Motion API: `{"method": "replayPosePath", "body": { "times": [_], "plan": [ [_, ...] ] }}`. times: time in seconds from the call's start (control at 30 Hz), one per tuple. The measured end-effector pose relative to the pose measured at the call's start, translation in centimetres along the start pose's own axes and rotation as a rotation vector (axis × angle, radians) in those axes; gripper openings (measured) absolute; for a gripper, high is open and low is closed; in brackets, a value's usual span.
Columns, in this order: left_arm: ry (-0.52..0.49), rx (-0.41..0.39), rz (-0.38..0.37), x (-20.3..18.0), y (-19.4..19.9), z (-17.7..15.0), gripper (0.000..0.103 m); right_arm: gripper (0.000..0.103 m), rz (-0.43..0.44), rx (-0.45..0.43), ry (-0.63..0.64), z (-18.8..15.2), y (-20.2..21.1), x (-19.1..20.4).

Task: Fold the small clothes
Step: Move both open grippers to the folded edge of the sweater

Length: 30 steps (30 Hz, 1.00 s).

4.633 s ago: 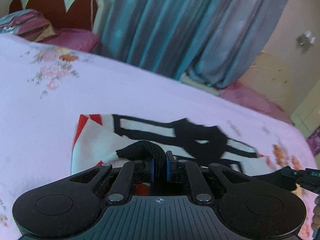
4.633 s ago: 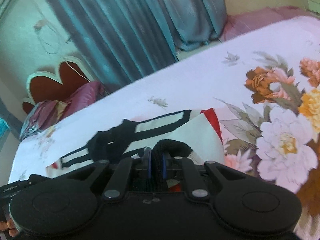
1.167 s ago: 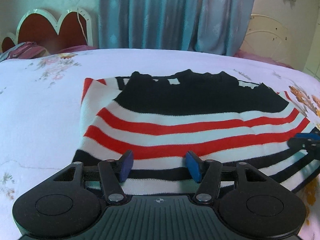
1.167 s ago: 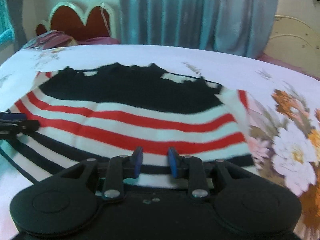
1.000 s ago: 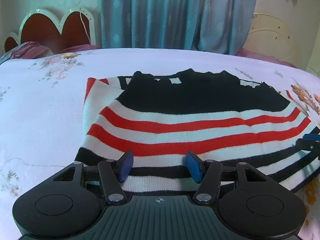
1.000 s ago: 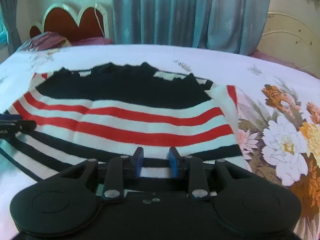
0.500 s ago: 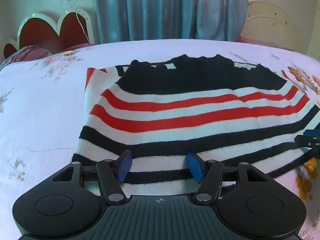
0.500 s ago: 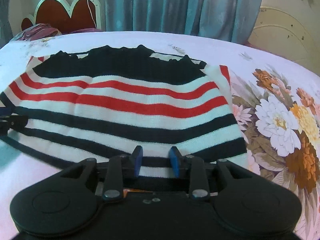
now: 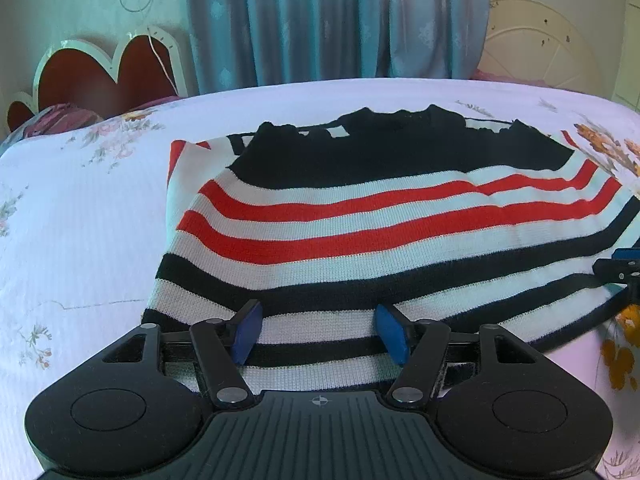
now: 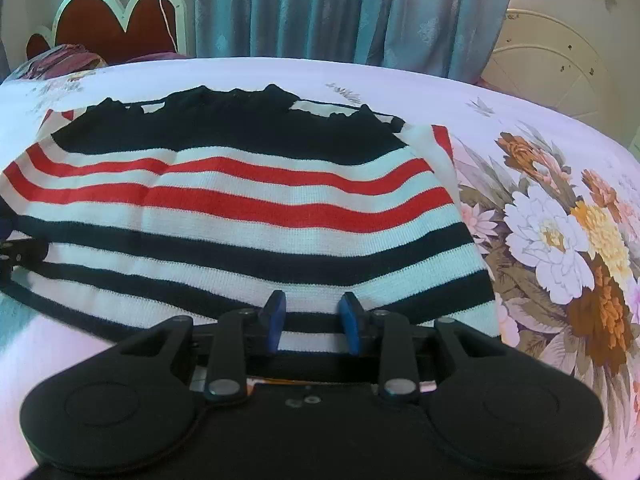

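Observation:
A knitted sweater [image 9: 380,220] with black, white and red stripes lies folded flat on the bed, black part farthest away. Over its near left hem my left gripper [image 9: 320,332] stands open, the blue pads wide apart and the cloth lying flat beneath them. My right gripper [image 10: 312,322] is open with a narrower gap over the near right hem of the sweater [image 10: 260,208]; no cloth is pinched. Each view catches the other gripper's tip at its edge: the right gripper [image 9: 620,268] and the left gripper [image 10: 20,256].
The bed sheet [image 9: 80,220] is pale pink, with large printed flowers [image 10: 560,240] to the right of the sweater. A red headboard [image 9: 100,76] and a pillow [image 9: 60,120] are at the far left, and blue curtains [image 9: 340,20] hang behind the bed.
Both grippers earlier held a black hem shut; now they are open and the sweater lies folded flat. Over the last second more of the near black and white stripes came into view.

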<state>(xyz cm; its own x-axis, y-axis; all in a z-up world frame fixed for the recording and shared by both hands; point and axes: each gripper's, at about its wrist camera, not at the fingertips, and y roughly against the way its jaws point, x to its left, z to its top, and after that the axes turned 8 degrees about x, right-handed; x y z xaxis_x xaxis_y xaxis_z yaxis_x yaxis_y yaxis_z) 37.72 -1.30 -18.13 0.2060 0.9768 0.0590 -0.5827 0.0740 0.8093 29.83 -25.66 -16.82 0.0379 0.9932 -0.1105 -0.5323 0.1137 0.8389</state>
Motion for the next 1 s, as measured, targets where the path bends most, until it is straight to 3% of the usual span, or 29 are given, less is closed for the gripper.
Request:
{"method": "replayPosePath", "body": {
  "times": [0.13, 0.2, 0.27, 0.4, 0.73, 1.0],
  "plan": [
    [0.013, 0.020, 0.002, 0.1, 0.1, 0.3, 0.064, 0.031, 0.018, 0.001, 0.008, 0.1, 0.0, -0.4],
    [0.040, 0.037, -0.003, 0.2, 0.2, 0.6, 0.070, 0.031, 0.042, 0.006, 0.016, 0.2, 0.2, -0.8],
    [0.048, 0.065, -0.034, 0.1, 0.1, 0.8, 0.089, 0.032, 0.070, 0.015, 0.024, 0.3, 0.3, -1.2],
    [0.072, 0.095, -0.021, -0.5, 0.4, 1.0, 0.090, 0.037, 0.111, 0.021, 0.069, 1.1, 1.0, -1.5],
    [0.245, 0.123, -0.022, 1.1, 2.2, 1.0, 0.090, 0.046, 0.274, -0.117, 0.124, 4.9, 3.1, 0.5],
    [0.355, 0.140, -0.060, 3.1, 3.1, -1.1, 0.090, 0.047, 0.334, -0.086, 0.105, 5.0, 1.9, 2.5]
  ]
}}
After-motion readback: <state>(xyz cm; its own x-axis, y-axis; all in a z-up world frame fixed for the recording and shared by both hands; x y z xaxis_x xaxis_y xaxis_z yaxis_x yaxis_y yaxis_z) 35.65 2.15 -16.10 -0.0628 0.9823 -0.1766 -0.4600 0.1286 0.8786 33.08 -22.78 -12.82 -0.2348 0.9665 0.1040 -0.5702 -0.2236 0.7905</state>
